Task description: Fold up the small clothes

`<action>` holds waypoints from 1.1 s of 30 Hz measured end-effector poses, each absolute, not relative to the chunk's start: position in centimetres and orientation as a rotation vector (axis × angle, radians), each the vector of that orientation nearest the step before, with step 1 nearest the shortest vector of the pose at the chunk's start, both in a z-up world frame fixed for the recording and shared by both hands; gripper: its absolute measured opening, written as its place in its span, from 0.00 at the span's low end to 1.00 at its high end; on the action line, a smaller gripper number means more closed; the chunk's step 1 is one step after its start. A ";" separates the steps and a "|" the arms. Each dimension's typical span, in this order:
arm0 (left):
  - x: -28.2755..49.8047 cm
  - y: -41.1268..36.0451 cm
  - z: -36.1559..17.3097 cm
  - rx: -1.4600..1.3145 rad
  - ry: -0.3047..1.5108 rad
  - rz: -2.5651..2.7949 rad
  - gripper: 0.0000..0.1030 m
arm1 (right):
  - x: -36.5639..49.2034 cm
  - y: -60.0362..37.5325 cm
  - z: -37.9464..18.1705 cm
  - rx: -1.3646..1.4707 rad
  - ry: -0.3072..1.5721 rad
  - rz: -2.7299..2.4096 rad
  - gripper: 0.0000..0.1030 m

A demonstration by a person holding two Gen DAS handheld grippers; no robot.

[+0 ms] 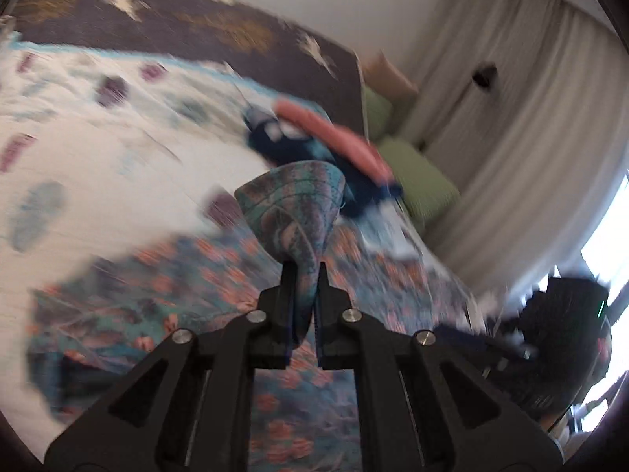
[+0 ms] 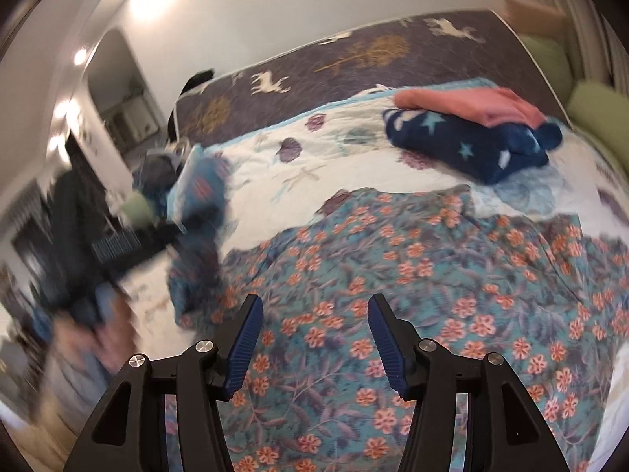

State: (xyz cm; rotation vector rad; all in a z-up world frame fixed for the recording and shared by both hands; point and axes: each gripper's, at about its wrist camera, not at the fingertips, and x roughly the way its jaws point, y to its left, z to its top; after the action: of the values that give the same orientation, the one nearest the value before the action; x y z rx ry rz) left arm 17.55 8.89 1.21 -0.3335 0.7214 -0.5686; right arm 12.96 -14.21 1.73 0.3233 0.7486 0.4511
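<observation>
A teal floral garment (image 2: pixel 412 275) with orange flowers lies spread on the white quilted bed (image 2: pixel 298 157). My left gripper (image 1: pixel 304 271) is shut on a bunched corner of this floral garment (image 1: pixel 291 204) and holds it lifted above the rest of the cloth. It shows blurred at the left of the right wrist view (image 2: pixel 196 212). My right gripper (image 2: pixel 314 306) is open and empty, hovering over the near part of the garment.
A folded navy star blanket (image 2: pixel 471 145) with a folded pink garment (image 2: pixel 464 106) on top sits at the far right of the bed. Green cushions (image 1: pixel 424 181) and a curtain (image 1: pixel 511 118) lie beyond the bed. A dark patterned mattress (image 2: pixel 354 63) stands behind.
</observation>
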 end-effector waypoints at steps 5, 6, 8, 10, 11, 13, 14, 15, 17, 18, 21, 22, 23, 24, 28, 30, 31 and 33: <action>17.3 5.1 -0.5 -0.199 0.823 -0.549 0.39 | 13.7 -16.6 1.4 0.358 0.759 0.390 0.55; 16.4 5.3 0.0 -0.191 0.809 -0.545 0.43 | 13.7 -16.9 1.2 0.361 0.765 0.389 0.55; 14.8 5.8 0.9 -0.180 0.749 -0.527 0.58 | 14.0 -17.4 0.8 0.363 0.780 0.383 0.55; 13.4 7.6 2.1 -0.155 0.678 -0.446 0.65 | 14.5 -17.6 0.1 0.363 0.799 0.385 0.55; 12.9 8.6 2.4 -0.141 0.654 -0.396 0.66 | 14.8 -17.6 -0.3 0.361 0.813 0.392 0.55; 11.7 10.7 2.5 -0.104 0.626 -0.280 0.66 | 15.5 -17.1 -1.1 0.351 0.842 0.420 0.55; 11.0 12.2 2.0 -0.092 0.630 -0.210 0.66 | 15.9 -16.8 -1.5 0.347 0.853 0.433 0.55; 10.6 13.4 1.4 -0.094 0.646 -0.164 0.66 | 16.3 -16.5 -1.9 0.344 0.866 0.451 0.55; 10.2 16.1 0.1 -0.123 0.690 -0.088 0.66 | 17.5 -15.5 -2.6 0.337 0.895 0.510 0.55; 9.9 17.5 -0.8 -0.142 0.712 -0.046 0.66 | 17.9 -15.1 -2.8 0.328 0.900 0.529 0.55; 9.7 19.8 -3.0 -0.170 0.770 0.047 0.66 | 19.4 -13.4 -3.2 0.252 0.900 0.583 0.55; 9.8 20.1 -3.9 -0.174 0.782 0.058 0.66 | 20.1 -12.8 -3.4 0.219 0.905 0.592 0.55; 9.9 20.5 -4.4 -0.178 0.795 0.062 0.66 | 20.9 -12.2 -3.6 0.194 0.918 0.598 0.55; 10.1 20.5 -4.8 -0.177 0.805 0.065 0.66 | 21.5 -11.8 -4.0 0.188 0.933 0.602 0.56; 11.8 20.0 -6.1 -0.177 0.838 0.092 0.66 | 23.8 -10.9 -5.7 0.261 1.049 0.615 0.48; 12.6 20.0 -6.3 -0.208 0.843 0.085 0.66 | 23.7 -10.9 -5.1 0.262 1.038 0.598 0.07; 12.8 20.0 -6.4 -0.219 0.842 0.083 0.66 | 23.4 -11.3 -4.3 0.285 1.018 0.587 0.06; 13.2 19.7 -6.5 -0.213 0.843 0.086 0.66 | 22.6 -12.7 -1.8 0.338 0.928 0.602 0.06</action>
State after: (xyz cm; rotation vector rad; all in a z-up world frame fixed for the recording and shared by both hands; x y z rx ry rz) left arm 13.24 19.67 -6.48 -0.2134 0.8427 0.0862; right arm 22.61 -12.69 -1.75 0.3377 0.9283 0.6021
